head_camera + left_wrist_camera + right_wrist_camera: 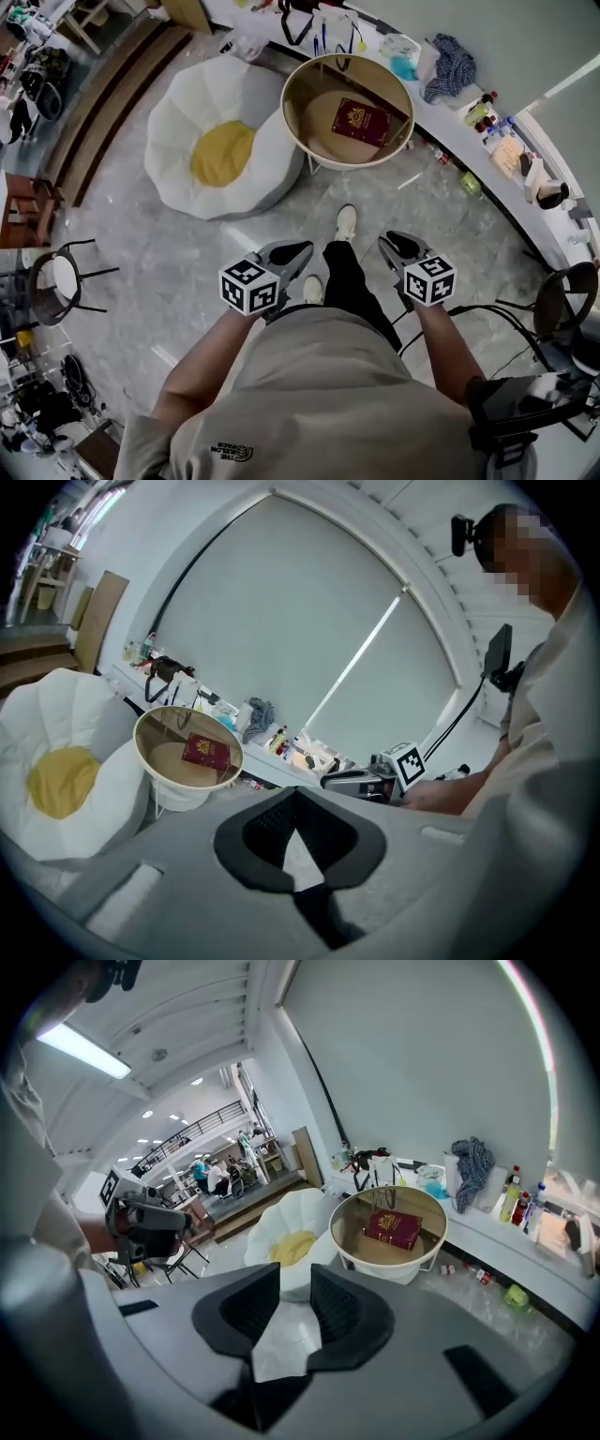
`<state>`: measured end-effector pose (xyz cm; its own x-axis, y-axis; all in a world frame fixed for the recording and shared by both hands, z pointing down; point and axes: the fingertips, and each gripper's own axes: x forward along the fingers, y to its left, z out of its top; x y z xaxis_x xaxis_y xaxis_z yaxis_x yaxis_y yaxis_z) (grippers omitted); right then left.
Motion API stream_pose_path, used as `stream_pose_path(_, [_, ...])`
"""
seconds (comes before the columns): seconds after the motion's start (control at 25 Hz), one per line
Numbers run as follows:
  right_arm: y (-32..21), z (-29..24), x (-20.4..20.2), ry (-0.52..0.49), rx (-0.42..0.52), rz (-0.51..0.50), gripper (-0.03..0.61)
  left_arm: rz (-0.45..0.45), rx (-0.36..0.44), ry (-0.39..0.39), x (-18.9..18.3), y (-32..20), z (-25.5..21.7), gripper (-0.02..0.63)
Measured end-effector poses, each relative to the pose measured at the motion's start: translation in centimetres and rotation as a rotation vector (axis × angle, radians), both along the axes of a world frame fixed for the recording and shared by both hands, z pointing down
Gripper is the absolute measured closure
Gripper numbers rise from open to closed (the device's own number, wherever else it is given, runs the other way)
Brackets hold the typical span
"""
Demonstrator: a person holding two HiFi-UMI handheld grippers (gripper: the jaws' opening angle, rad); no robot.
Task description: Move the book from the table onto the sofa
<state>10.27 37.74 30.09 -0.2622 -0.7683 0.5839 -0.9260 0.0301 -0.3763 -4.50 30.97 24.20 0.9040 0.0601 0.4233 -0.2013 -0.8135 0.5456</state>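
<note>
- Left claw (302, 249) (298, 797): held low in front of the person's body, near left. Jaws closed tip to tip, nothing between them.
- Right claw (388, 242) (293, 1281): near right, level with the left one and well apart from it. Jaws stand open with a clear gap, and only the floor (187, 272) shows through it. Holds nothing.
- Between the two claws: a dark trouser leg and one pale shoe (346, 223) stepping forward on the grey floor.
- Farther on, centre: round worktop (285, 112) with a raised pale rim and thin wire legs. Both claws are well short of it.
- Book (360, 122) (205, 752) (393, 1227): dark red cover with a gold emblem. It lies flat on the round worktop, toward the far right side, untouched.
- Sofa (183, 117): white, petal-shaped, yellow centre. It sits just left of the round worktop, edges close or touching.
- Far right: long worktop (483, 1225) along the wall, cluttered with a blue cloth (454, 66) and bottles (483, 111).
</note>
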Motion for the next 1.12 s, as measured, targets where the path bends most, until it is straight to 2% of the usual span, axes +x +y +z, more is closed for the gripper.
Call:
stream_pose_path(0.16, [-5.9, 3.7, 5.9, -0.107, -0.019, 0.070, 0.469, -0.062, -0.035, -0.049, 4.2, -6.8, 2.3, 0.606])
stream_pose_path(0.36, [-13.0, 8.7, 14.6, -0.230, -0.063, 0.157, 0.468, -0.129, -0.100, -0.058, 11.2, -15.5, 4.9, 0.606])
stream_pose_path(0.48, [-16.0, 12.5, 18.9, -0.286, -0.105, 0.203, 0.468, -0.121, -0.117, -0.119, 15.2, -19.5, 7.7, 0.604])
stream_pose_path(0.64, [-19.7, 18.2, 24.6, -0.310, -0.144, 0.256, 0.468, -0.086, -0.107, -0.181, 20.8, -24.3, 12.8, 0.593])
stream_pose_path(0.84, [-22.8, 23.6, 28.6, -0.356, -0.170, 0.310, 0.465, -0.059, -0.147, -0.262, 25.6, -28.4, 20.0, 0.518])
stream_pose_path(1.12, [-26.7, 31.3, 31.6, -0.394, -0.200, 0.338, 0.454, -0.067, -0.162, -0.393, 29.2, -33.6, 31.3, 0.485])
